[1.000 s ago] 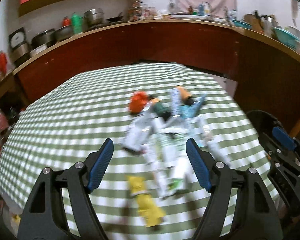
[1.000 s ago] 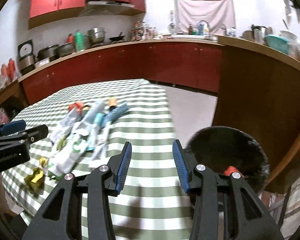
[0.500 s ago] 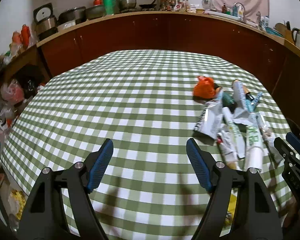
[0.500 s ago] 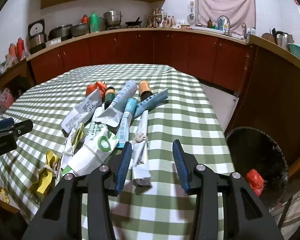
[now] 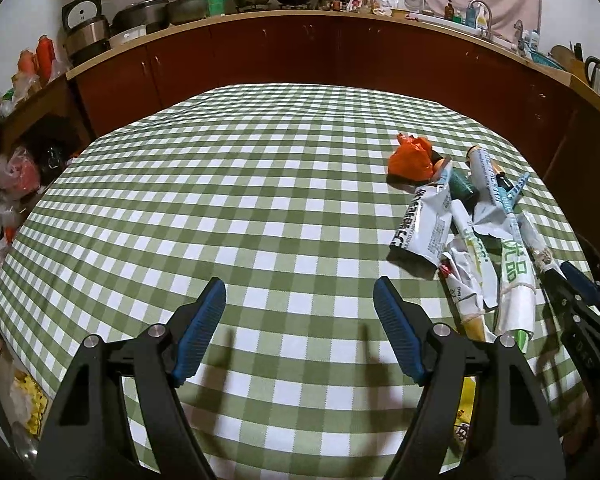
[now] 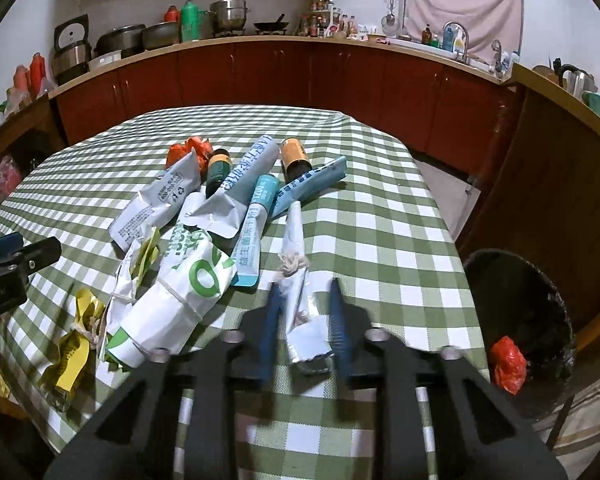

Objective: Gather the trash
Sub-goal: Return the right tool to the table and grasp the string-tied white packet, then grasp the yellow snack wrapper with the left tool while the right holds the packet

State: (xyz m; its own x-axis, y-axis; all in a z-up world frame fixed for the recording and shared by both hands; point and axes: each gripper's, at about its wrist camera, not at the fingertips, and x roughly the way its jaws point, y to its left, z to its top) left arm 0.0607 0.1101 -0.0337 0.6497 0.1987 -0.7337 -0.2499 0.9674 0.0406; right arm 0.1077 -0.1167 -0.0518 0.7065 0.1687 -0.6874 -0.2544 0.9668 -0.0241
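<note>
A pile of trash lies on the green checked tablecloth: a long silver wrapper, a white and green pack, blue tubes, small bottles and a yellow wrapper. My right gripper has its jaws closing on the near end of the silver wrapper, with the blurred pads at its two sides. My left gripper is open over bare cloth, with the pile to its right past a crumpled orange bag. The right gripper shows at that view's right edge.
A black bin stands on the floor beyond the table's right edge, with a red bag inside. Dark red cabinets with a cluttered counter curve round the far side. Bags are heaped on the floor at the left.
The right jaws have drawn in around the silver wrapper's near end. Both grippers swung left over the table, so the left now faces bare cloth instead of the pile.
</note>
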